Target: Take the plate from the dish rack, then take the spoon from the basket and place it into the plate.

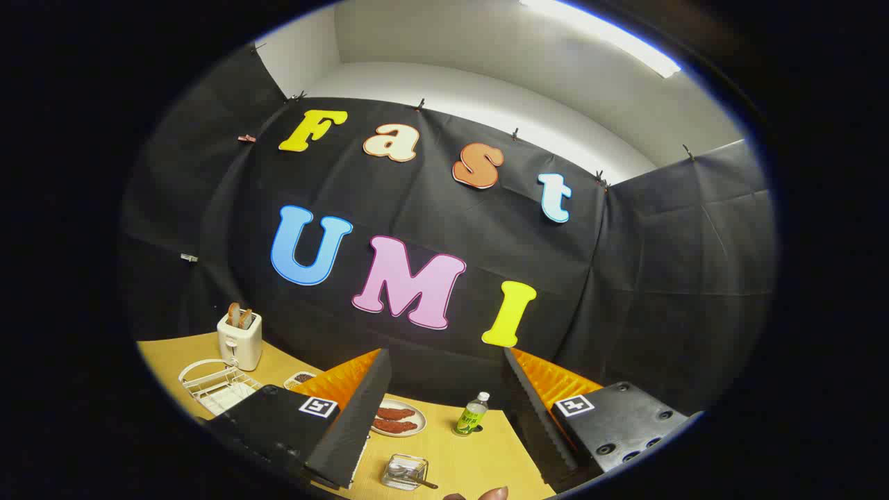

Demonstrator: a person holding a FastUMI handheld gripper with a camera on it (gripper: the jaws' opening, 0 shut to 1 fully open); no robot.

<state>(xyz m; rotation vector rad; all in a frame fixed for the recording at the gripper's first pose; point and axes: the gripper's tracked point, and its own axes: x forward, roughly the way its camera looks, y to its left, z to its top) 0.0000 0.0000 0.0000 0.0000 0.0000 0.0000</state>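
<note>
Orange foam lines the inner faces of our jaws [444,410], which stand spread wide and released, with nothing between them but the view of the table [479,462]. Gripper view: we look across the tan wooden table toward the black cloth wall. Between the fingers, near us, sits a small clear basket [404,472] holding the spoon [410,474]. Farther off, a round plate [397,419] carrying two reddish-brown pieces of food [394,420] lies just beside the left finger [351,417]. A green-labelled bottle [473,414] stands upright to its right. Far left we see a white wire dish rack [217,384], a white toaster [239,339] with slices in it, and a small tray [300,378].
</note>
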